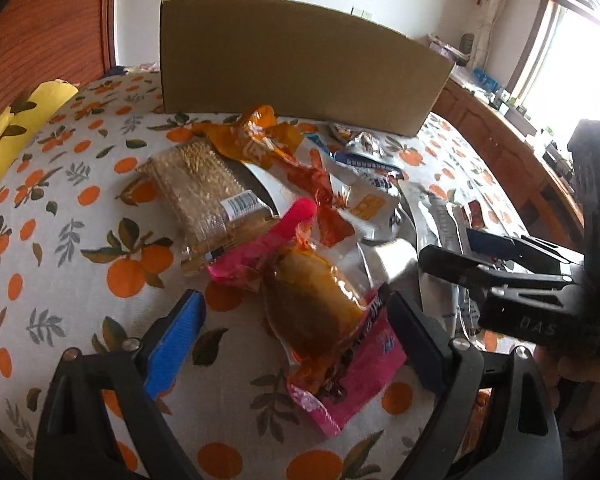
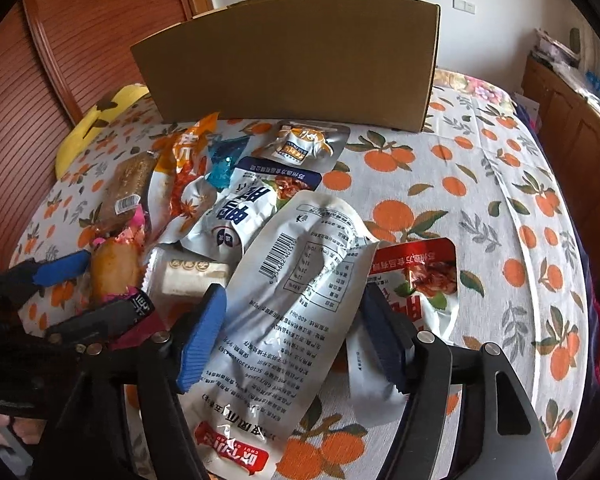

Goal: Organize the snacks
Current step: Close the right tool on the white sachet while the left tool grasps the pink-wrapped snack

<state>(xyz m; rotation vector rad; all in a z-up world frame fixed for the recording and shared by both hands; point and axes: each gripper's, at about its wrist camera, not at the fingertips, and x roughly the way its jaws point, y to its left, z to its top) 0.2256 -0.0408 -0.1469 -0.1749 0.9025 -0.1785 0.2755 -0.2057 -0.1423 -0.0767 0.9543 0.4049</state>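
A pile of snack packs lies on an orange-print tablecloth in front of a cardboard box (image 1: 300,60), also in the right wrist view (image 2: 292,60). My left gripper (image 1: 296,312) is open, its fingers either side of a pink-wrapped brown snack (image 1: 316,312). In the right wrist view that gripper (image 2: 96,288) sits at the left around the same snack (image 2: 112,268). My right gripper (image 2: 296,320) is open, its fingers straddling a long white pouch (image 2: 296,280) with a barcode. In the left wrist view the right gripper (image 1: 496,256) is at the right edge.
Behind lie a clear pack of crackers (image 1: 204,192), an orange pack (image 1: 260,140), a blue-and-white pouch (image 2: 252,200), a small silver pack (image 2: 304,144) and a red-and-white pouch (image 2: 428,280). A yellow cushion (image 1: 16,128) lies left. Wooden cabinets (image 1: 512,160) stand right.
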